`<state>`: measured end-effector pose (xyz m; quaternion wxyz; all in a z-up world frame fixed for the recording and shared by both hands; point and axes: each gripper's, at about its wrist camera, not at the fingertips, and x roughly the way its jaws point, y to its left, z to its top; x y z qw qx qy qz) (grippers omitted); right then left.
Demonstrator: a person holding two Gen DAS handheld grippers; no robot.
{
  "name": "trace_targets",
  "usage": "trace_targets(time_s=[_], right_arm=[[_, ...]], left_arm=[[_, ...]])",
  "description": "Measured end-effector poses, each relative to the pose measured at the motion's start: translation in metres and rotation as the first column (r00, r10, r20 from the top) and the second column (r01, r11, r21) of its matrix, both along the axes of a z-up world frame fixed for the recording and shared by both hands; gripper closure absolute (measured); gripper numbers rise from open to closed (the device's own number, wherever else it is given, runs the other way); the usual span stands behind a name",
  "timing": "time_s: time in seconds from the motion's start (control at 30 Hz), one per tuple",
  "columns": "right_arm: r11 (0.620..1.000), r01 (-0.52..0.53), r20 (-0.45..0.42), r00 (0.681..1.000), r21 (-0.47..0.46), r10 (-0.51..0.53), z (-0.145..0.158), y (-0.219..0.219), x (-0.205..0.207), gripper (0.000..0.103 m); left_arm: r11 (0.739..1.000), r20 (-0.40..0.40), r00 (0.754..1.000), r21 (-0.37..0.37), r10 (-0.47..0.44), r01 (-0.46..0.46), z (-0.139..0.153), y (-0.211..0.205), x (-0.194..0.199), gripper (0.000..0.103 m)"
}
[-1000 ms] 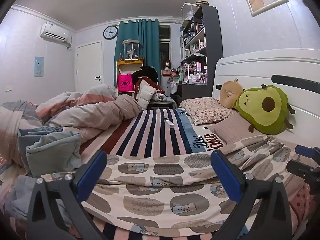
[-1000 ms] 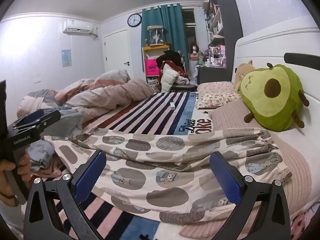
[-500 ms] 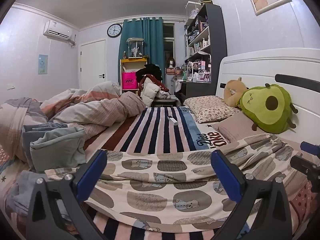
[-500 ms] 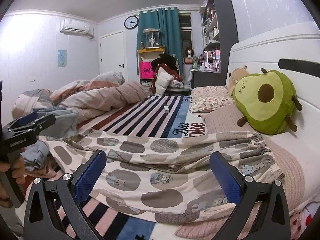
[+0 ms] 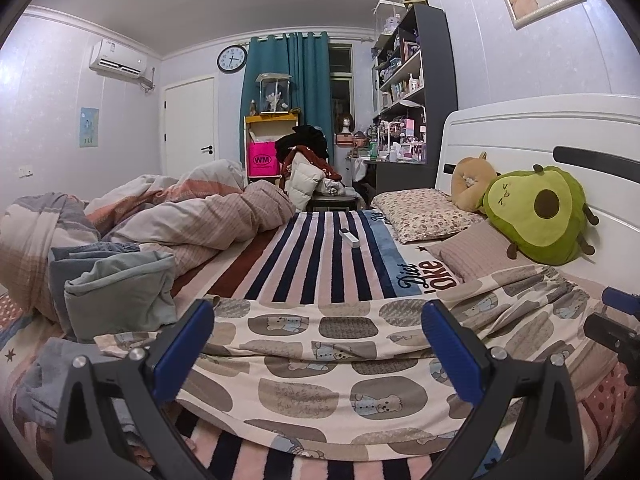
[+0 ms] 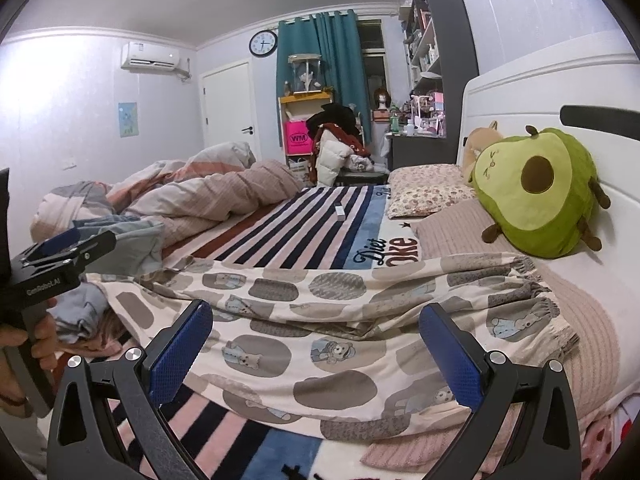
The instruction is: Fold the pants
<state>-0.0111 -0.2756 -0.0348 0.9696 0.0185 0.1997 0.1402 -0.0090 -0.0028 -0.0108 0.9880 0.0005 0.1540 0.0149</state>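
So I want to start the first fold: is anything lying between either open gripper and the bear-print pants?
Nothing visible is. The bear-print pants lie spread on the striped blanket directly ahead of the left gripper and right gripper. The folded grey-blue clothes sit off to the left.

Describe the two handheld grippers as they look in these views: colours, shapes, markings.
Each gripper, left gripper and right gripper, has black angular arms with triangular cut-outs and silver screw heads, ending in flat blue pads with a fine dimpled texture. The left one's black body, seen from the right wrist camera, carries small white lettering I can't read reliably. No cables show.
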Motion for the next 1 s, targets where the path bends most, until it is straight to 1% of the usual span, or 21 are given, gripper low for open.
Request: trace_targets(time_s=[0.3,0.43,0.57,1.0], right_arm=[[1.000,0.004,-0.014,1.000,-0.011,-0.004,-0.0027,-0.0026,-0.0010,0.000],[1.000,-0.007,0.003,1.000,-0.026,0.007,-0.0033,0.0006,-0.0028,0.000],[1.000,-0.012,0.004,1.000,-0.006,0.012,-0.0027,0.0000,-0.0033,0.000],[0.998,0.043,0.024,0.999,-0.049,-0.042,-0.0046,0.0033,-0.0082,0.000]], left_arm=[[1.000,-0.006,1.000,0.007,0.004,-0.004,-0.0014,-0.0025,-0.0040,0.001],[1.000,-0.012,1.000,0.013,0.005,-0.005,-0.0010,-0.0027,-0.0066,0.001],[1.000,-0.018,1.000,0.013,0.002,-0.002,0.0003,-0.0020,-0.0051,0.001],[1.000,-0.028,1.000,0.001,0.003,-0.003,0.0001,-0.0018,-0.0034,0.001]])
